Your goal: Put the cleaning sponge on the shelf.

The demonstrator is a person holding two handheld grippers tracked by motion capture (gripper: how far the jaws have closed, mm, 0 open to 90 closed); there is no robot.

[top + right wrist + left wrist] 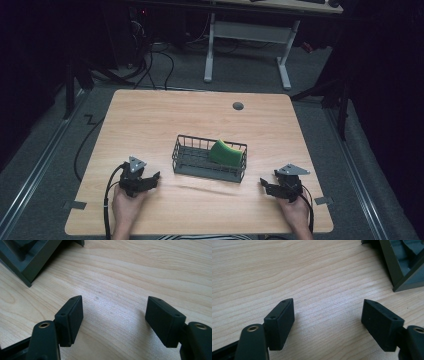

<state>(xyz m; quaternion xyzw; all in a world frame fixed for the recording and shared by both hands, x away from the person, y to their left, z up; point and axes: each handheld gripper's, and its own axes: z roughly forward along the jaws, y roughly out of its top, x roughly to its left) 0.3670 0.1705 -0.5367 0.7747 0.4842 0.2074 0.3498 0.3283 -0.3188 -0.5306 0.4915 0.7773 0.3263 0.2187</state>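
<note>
left gripper [156, 176] jaws apart, empty | right gripper [262, 184] jaws apart, empty | sponge [225, 152] in basket [186, 159]

Pale matt wood-grain table [150, 120], dark wire basket [186, 160], perhaps metal, green spongy-looking block [226, 152]

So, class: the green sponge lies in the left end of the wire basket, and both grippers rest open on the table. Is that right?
Not quite. In the high view the green sponge leans in the right end of the wire basket, not the left. The rest holds: the left gripper and right gripper are open on the table.
</note>
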